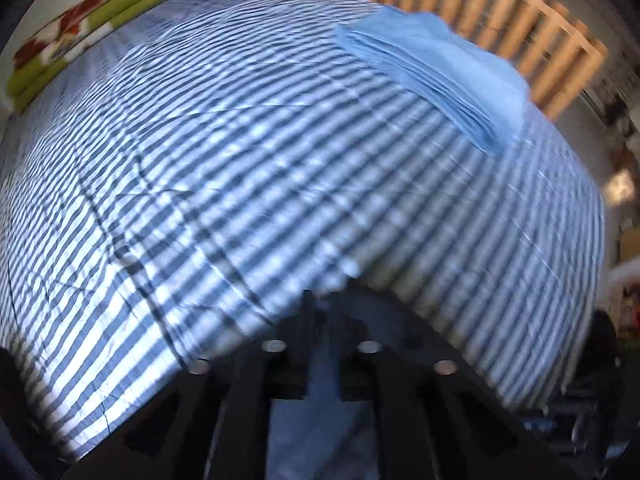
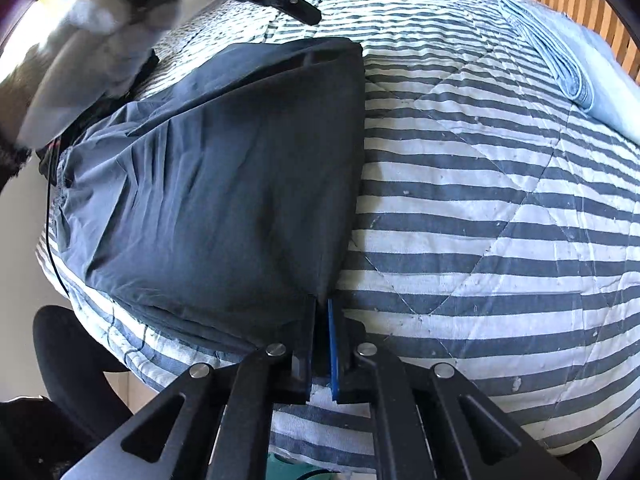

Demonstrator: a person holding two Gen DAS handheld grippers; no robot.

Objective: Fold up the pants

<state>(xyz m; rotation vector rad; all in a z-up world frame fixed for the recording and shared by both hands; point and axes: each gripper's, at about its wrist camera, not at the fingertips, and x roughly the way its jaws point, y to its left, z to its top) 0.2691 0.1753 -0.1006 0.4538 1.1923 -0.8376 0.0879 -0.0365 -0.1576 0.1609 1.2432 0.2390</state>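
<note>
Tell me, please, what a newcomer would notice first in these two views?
The dark pants dominate the right wrist view, lying partly folded on the left of the striped quilt, their near corner pinched in the right gripper. Behind them, at top left, the left gripper hangs above the quilt in a gloved hand. Far right, by the wooden slats, sits a stack of light blue cloth.

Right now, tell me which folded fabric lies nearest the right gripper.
The dark navy pants, pinched at their corner by the right gripper; the light blue stack lies far off.
</note>
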